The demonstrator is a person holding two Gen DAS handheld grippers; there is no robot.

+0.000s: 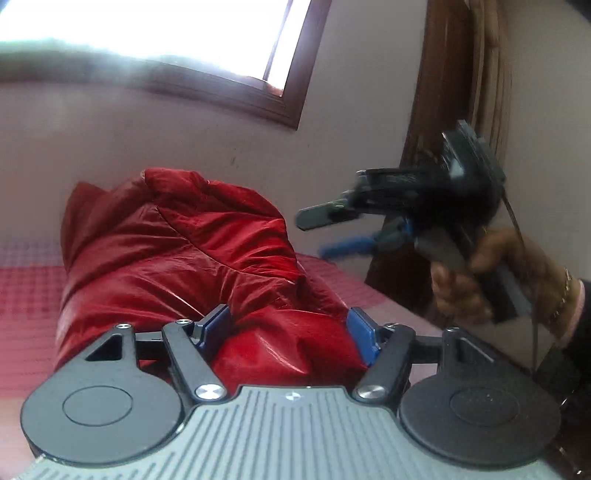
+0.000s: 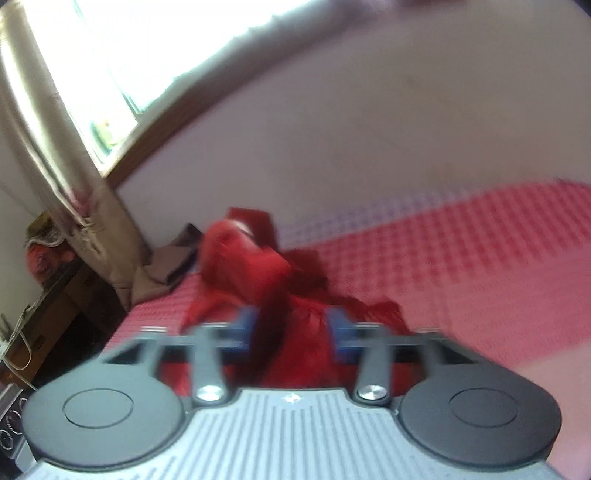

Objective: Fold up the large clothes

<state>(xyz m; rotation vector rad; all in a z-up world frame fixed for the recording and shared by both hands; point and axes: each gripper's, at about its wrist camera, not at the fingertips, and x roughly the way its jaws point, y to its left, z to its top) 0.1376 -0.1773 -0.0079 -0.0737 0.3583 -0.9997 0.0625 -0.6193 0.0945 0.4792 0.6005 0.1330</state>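
Note:
A shiny red padded jacket lies bunched on a pink checked bed cover. My left gripper has its blue pads wide apart, with a thick fold of the jacket bulging between them. My right gripper shows in the left wrist view, held in a hand to the right, in the air, fingers apart and empty. In the blurred right wrist view the right gripper has its pads apart, with the red jacket just beyond them.
The bed cover stretches to the right. A window is in the wall behind. A beige curtain hangs at the left, with a dark wooden cabinet and folded brown cloth below it.

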